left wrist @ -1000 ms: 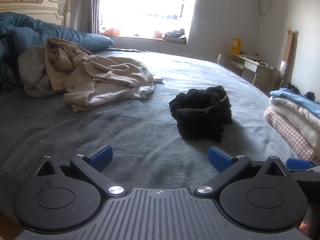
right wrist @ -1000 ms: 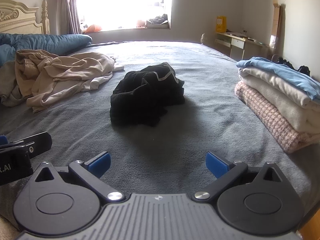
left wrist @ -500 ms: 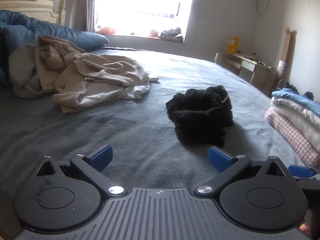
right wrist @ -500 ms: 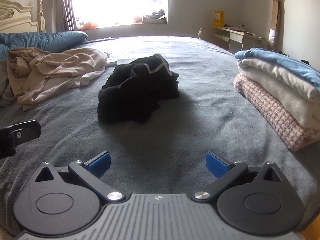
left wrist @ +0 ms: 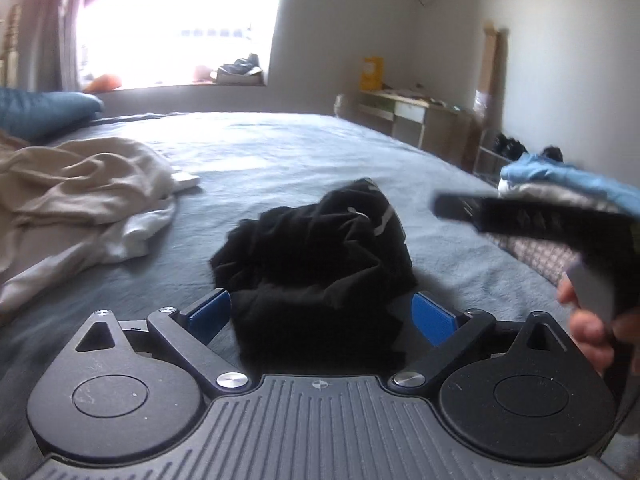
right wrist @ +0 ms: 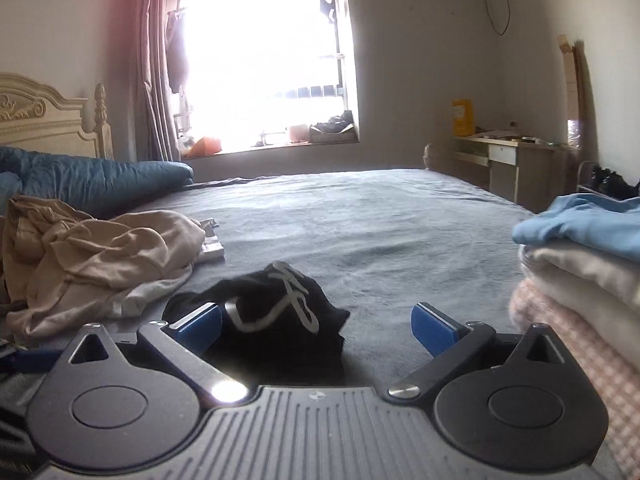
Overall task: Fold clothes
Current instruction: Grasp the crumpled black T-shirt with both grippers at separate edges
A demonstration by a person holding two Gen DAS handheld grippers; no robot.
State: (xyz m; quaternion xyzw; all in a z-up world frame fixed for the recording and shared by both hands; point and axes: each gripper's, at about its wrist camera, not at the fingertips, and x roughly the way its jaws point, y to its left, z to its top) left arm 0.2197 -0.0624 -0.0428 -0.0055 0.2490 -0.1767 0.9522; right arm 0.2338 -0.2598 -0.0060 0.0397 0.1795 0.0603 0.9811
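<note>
A crumpled black cloth garment with thin white trim (left wrist: 316, 264) lies in a heap on the grey bed cover (left wrist: 280, 152). It sits near the front edge of the bed, close to both tools.

The left gripper (left wrist: 322, 316) is low and right up against the heap. Its two blue fingertips (left wrist: 210, 314) stand wide apart, one on each side of the black cloth, and they are not squeezing it. The near end of the heap fills the gap between them.

The right gripper (right wrist: 318, 326) also has its blue fingertips (right wrist: 434, 328) wide apart. The black garment (right wrist: 276, 316) lies in front of it, more toward its left finger. In the left view the right gripper's black body shows blurred at the right edge, with a person's hand (left wrist: 588, 320) around it.

To the left of the heap lies a messy pile of beige and white clothes (left wrist: 76, 196). To the right is a neat stack of folded clothes (right wrist: 584, 276), blue on top, cream in the middle, pink check at the bottom. A dark blue quilt (right wrist: 92, 180) lies by the cream carved headboard (right wrist: 44, 120). Behind the bed are a bright window (right wrist: 264, 60) and a small wooden desk (right wrist: 508, 160).
</note>
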